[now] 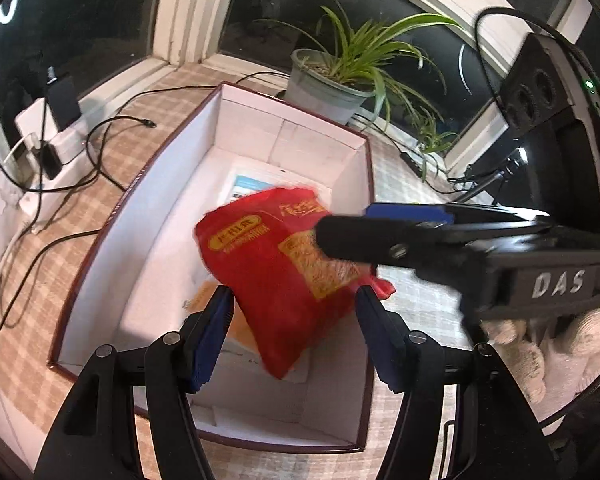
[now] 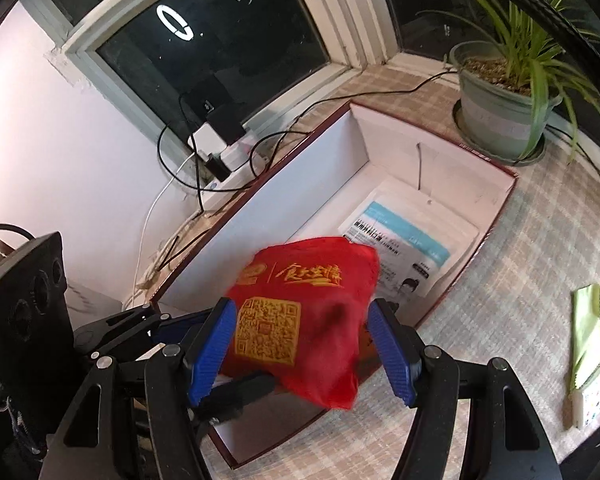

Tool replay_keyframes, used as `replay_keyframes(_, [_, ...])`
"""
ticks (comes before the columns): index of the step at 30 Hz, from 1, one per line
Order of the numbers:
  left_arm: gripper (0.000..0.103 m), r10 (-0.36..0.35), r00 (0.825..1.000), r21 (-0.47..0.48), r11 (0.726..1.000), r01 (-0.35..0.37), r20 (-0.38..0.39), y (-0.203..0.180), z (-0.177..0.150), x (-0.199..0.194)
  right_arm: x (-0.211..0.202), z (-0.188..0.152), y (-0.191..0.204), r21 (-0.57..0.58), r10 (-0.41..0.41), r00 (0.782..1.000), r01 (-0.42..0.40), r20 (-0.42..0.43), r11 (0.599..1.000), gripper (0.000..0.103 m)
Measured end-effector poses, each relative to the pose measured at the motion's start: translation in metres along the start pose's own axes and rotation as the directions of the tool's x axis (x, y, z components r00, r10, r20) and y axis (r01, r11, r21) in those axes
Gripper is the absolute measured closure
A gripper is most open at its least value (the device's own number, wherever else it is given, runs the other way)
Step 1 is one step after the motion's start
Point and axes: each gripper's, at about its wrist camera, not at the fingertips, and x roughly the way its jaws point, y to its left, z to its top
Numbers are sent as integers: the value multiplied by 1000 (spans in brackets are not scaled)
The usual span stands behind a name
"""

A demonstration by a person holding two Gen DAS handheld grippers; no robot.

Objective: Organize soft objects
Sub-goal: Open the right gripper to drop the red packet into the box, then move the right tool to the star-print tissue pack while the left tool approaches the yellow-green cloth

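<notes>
hovering over the white cardboard box (image 1: 152,264), both grippers (image 1: 292,316) (image 2: 302,340) stand half open around the blurred red plastic snack bag (image 2: 300,320); whether the pads press it i cannot tell; next, let it settle inside.

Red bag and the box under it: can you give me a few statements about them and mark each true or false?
1. The red bag is over an open box. True.
2. The box holds nothing. False: a white packet with a blue band lies in it.
3. A potted plant stands beside the box. True.
4. The bag's printing is green. False: it is golden yellow.
</notes>
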Motion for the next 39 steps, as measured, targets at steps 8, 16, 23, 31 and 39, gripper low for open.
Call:
replay_keyframes(8, [41,21,999,-19,1000,-21,29,4,-1,-14,-32,-9,-11,-13,-40,997,41,60,999,38])
replay_keyframes(16, [41,-11,996,64,998,5,86,-39,-2,-32,-84,-36,-65,48,-120,983,114,141,992,38])
replay_keyframes(23, [41,-94,991,149,986,79,96,-100,-11,-30,-127,-62,-158,219,-185,971,150,152,964,38])
replay_keyframes(31, [41,-104,994,169,981,100,15,-158,-24,31,-132,-80,-241,317,-240,967,202,87,927,38])
replay_keyframes(39, [41,-76,995,127,988,84,-67,-190,-15,102,-105,-103,-278,284,-261,965,248,11,926,38])
